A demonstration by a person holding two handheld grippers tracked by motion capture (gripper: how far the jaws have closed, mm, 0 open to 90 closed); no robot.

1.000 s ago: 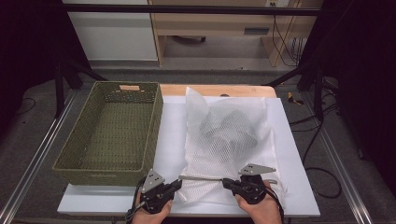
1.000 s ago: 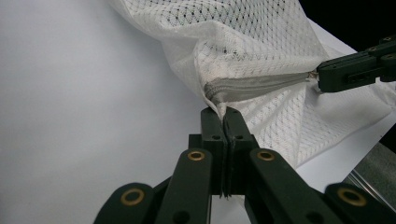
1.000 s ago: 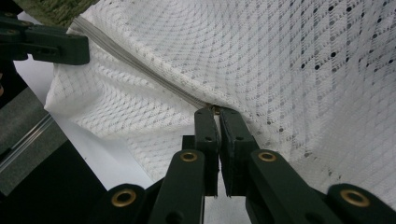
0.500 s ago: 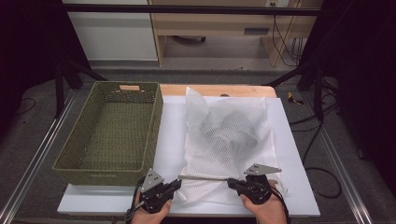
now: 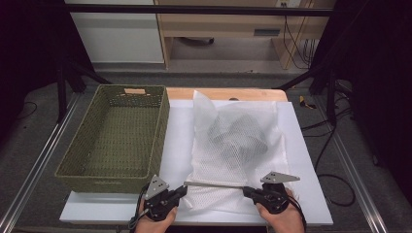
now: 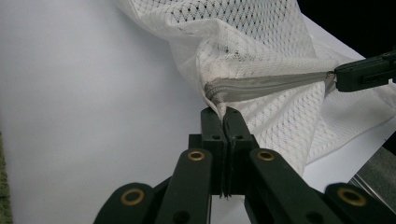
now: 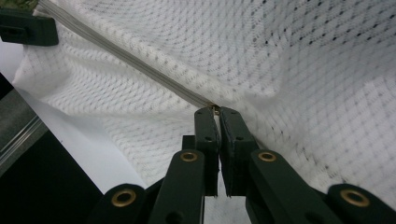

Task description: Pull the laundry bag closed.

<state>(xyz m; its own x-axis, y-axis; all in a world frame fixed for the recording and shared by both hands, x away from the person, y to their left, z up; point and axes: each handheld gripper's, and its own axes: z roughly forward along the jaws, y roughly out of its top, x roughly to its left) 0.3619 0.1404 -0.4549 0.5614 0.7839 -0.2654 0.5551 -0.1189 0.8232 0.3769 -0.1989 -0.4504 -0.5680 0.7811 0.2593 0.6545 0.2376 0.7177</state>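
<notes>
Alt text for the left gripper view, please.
The left gripper, jaws shut, pinches the white mesh laundry bag at one end of its grey zipper. The right gripper clamps the zipper's far end, above a white table.

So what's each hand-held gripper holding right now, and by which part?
Both hold the white mesh bag at its grey zipper: the left hand-held gripper pinches the zipper's left end, the right hand-held gripper its other end, probably the pull.

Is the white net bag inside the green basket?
No, the white net bag lies on the table beside the green basket.
</notes>
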